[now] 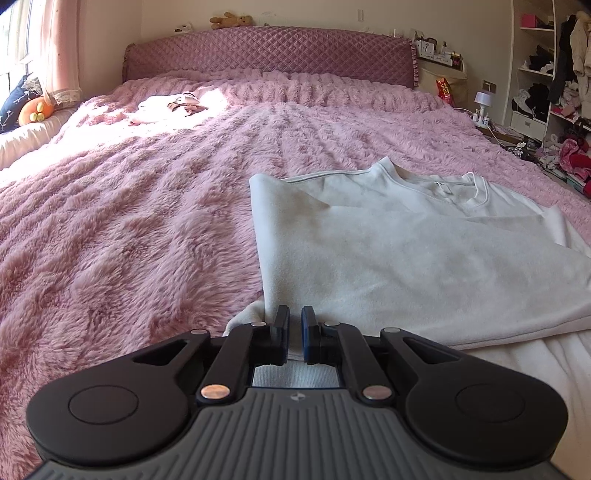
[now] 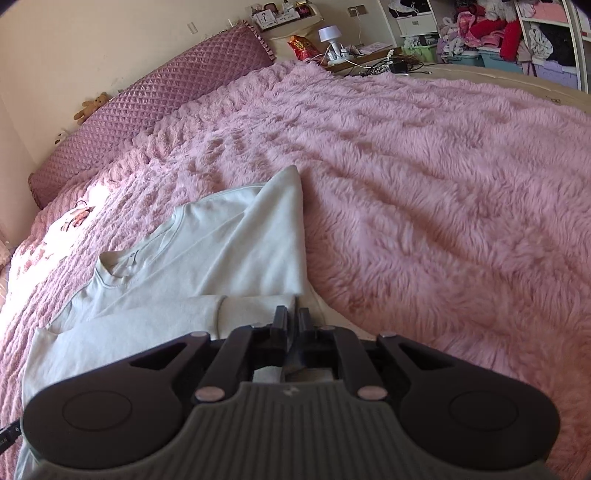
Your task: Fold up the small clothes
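Left wrist view: the left gripper (image 1: 294,318) points down toward a pale shirt (image 1: 388,243) spread on a pink blanket (image 1: 129,221). Its jaws stand nearly together, pinching a fold at the shirt's near left corner; cloth shows between the pads and behind them. The shirt lies to the right of the view's centre, collar (image 1: 436,184) toward the headboard (image 1: 269,51), with its left side folded over the body so that a straight edge runs from the gripper away to a far corner. A small garment (image 1: 173,105) lies well apart in a sunlit patch near the headboard. Two plush bears (image 1: 231,20) sit on top of the headboard. Shelves (image 1: 546,74) with clothes stand at the far right.

Right wrist view: the right gripper (image 2: 291,318) has its jaws nearly closed on cloth at the shirt's (image 2: 229,251) near right edge, just beside a sleeve cuff (image 2: 221,310) that lies across the body. The shirt's right side is folded inward and rises to a point (image 2: 293,171). The collar (image 2: 122,266) lies left of centre. The blanket (image 2: 443,203) fills the right of the view. A lamp (image 2: 330,37) stands on a bedside table (image 2: 369,55) beyond the bed.
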The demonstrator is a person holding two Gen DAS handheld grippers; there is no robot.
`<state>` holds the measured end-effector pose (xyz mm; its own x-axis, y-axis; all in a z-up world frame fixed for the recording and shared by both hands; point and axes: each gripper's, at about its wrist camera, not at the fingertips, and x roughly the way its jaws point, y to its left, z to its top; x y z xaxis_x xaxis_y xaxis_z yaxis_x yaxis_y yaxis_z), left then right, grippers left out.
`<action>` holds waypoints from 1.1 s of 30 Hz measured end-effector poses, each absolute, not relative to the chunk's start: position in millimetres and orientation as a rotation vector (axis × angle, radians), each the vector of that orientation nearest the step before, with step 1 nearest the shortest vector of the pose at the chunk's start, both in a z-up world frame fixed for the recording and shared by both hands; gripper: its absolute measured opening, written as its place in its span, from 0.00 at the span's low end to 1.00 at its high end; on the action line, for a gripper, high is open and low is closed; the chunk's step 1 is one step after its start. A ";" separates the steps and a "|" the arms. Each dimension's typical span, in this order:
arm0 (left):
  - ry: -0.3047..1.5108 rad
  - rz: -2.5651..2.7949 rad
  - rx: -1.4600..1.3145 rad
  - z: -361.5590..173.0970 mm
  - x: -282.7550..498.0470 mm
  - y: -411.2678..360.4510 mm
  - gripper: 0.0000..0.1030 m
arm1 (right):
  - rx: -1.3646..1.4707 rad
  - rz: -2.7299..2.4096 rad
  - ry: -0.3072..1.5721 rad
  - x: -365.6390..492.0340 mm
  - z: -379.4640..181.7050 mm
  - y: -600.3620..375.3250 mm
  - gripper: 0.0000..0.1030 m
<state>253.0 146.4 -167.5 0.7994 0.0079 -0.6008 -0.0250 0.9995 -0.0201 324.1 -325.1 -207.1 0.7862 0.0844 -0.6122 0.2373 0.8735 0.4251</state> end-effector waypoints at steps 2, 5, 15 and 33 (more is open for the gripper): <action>0.626 0.009 -0.042 -161.2 249.5 146.3 0.08 | 0.541 -0.062 0.659 315.0 -202.7 -328.7 0.09; 0.592 -0.012 -0.057 -149.9 242.1 141.7 0.08 | 0.542 0.003 0.647 295.3 -193.6 -326.6 0.11; 0.671 -0.019 -0.042 -161.7 252.1 127.4 0.12 | 0.519 0.048 0.740 284.0 -208.9 -311.9 0.00; 0.679 -0.018 -0.141 -145.3 234.2 140.4 0.16 | 0.479 0.012 0.727 255.6 -193.6 -307.6 0.03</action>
<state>234.2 140.4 -145.3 0.7782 -0.0623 -0.6249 -0.0295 0.9903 -0.1354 255.6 -307.6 -193.6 0.7521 0.1739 -0.6356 0.1524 0.8925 0.4246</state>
